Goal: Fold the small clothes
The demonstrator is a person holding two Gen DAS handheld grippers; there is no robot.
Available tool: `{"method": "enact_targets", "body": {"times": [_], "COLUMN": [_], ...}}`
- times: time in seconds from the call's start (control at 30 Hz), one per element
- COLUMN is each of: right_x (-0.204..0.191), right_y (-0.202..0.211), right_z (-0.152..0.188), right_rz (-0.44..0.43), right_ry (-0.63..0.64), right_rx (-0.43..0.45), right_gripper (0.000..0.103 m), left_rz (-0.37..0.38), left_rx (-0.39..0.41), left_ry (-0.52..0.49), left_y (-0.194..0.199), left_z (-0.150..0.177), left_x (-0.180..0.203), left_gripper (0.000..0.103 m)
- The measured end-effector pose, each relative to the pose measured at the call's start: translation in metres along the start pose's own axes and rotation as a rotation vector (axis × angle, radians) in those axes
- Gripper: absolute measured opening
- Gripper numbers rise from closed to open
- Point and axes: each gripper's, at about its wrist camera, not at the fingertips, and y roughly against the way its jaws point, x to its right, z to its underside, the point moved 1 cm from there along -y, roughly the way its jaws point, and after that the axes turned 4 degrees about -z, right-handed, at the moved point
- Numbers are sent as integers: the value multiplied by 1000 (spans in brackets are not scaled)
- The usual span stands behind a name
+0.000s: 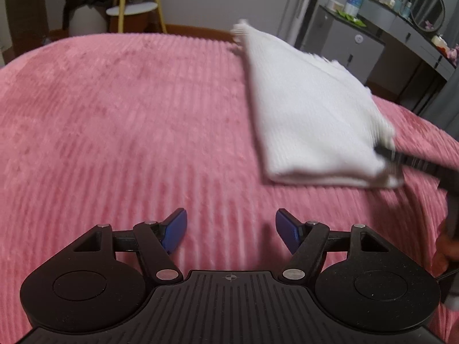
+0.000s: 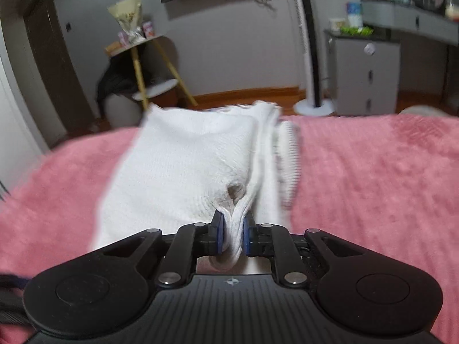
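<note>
A white knitted garment (image 2: pixel 183 169) lies folded on the pink ribbed bedspread (image 2: pixel 373 177). My right gripper (image 2: pixel 233 233) is shut on the garment's near edge, with a bunch of white cloth pinched between its blue pads. In the left wrist view the same garment (image 1: pixel 309 109) rises towards the far right, and the right gripper's dark fingers (image 1: pixel 385 152) hold its right corner. My left gripper (image 1: pixel 231 228) hovers open over bare bedspread (image 1: pixel 114 132), to the near left of the garment, with nothing between its blue pads.
Beyond the bed's far edge stand a yellow-legged side table (image 2: pixel 152 66), a tall white tower fan (image 2: pixel 309 57) and a grey drawer cabinet (image 2: pixel 367 71) beside a dressing table (image 1: pixel 413 34) with bottles and a round mirror. A hand (image 1: pixel 447 246) shows at the right edge.
</note>
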Motion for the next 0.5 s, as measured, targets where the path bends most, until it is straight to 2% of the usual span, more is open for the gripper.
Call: {"method": "enact_targets", "body": {"times": [0.07, 0.13, 0.17, 0.23, 0.3, 0.43, 0.5], "right_x": [13, 19, 20, 21, 20, 20, 19], "right_y": [-14, -11, -8, 2, 10, 21, 23], "right_z": [10, 9, 6, 2, -1, -5, -8], "right_rz": [-3, -33, -46, -73, -74, -67, -76], "right_ry": [-49, -77, -86, -104, -98, -87, -100], "right_rx": [-42, -33, -33, -22, -6, 19, 18], "right_gripper": [12, 14, 17, 32, 39, 48, 48], "left_rz": [-9, -3, 6, 31, 60, 113, 135], "left_rx": [6, 19, 25, 38, 48, 49, 41], "left_ry": [12, 32, 43, 61, 79, 96, 100], "left_y": [0, 2, 2, 1, -2, -10, -14], "left_z": [-6, -13, -16, -24, -31, -41, -43], "left_x": [-8, -17, -20, -25, -27, -25, -23], "left_gripper": [74, 77, 77, 79, 79, 80, 80]}}
